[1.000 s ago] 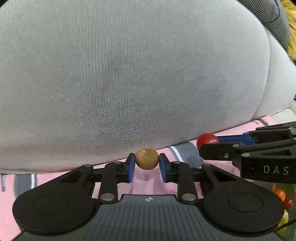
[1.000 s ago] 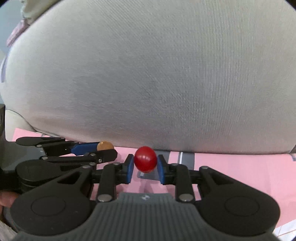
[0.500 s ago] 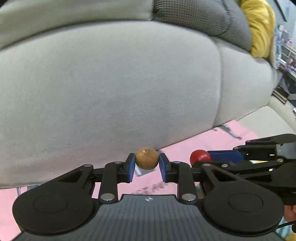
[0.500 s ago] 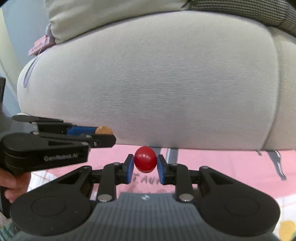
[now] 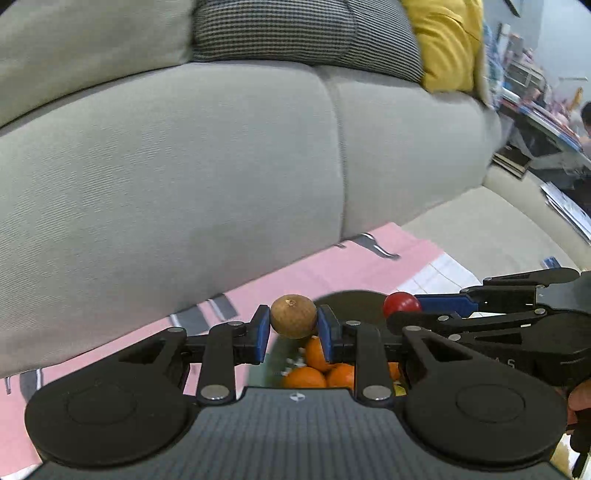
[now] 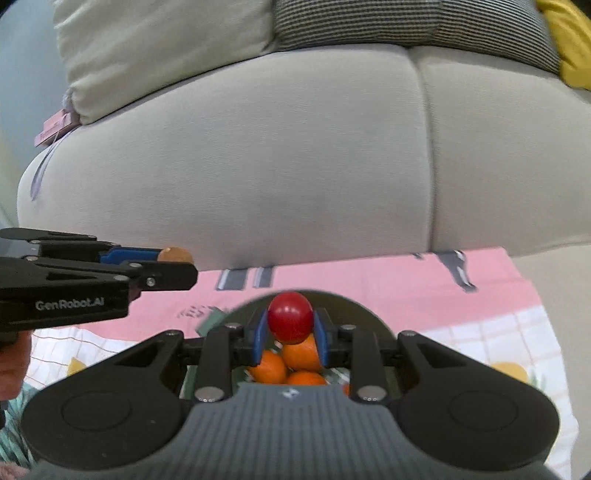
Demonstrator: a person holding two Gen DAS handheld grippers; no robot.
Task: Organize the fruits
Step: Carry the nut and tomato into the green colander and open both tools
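Note:
My left gripper [image 5: 293, 325] is shut on a small round brown fruit [image 5: 293, 315], pinched between its blue pads. My right gripper [image 6: 290, 330] is shut on a small red fruit [image 6: 290, 315]. Each gripper shows in the other's view: the right one [image 5: 404, 308] holds the red fruit [image 5: 400, 303] at the right of the left wrist view, and the left one [image 6: 177, 264] holds the brown fruit [image 6: 175, 254] at the left of the right wrist view. Below both grippers lies a dark round bowl [image 6: 364, 314] with several oranges [image 6: 273, 367] in it, also seen as oranges [image 5: 310, 374] in the left wrist view.
A grey sofa [image 5: 184, 166] fills the background, with a checked cushion [image 5: 303, 33] and a yellow cushion [image 5: 450, 40] on top. A pink patterned cloth [image 6: 369, 280] lies under the bowl. A person's hand [image 6: 13, 363] shows at the left edge.
Both grippers have risen and pulled back from the sofa front, each still holding its fruit. The bowl of oranges has come into view beneath them, and the cushions now show above.

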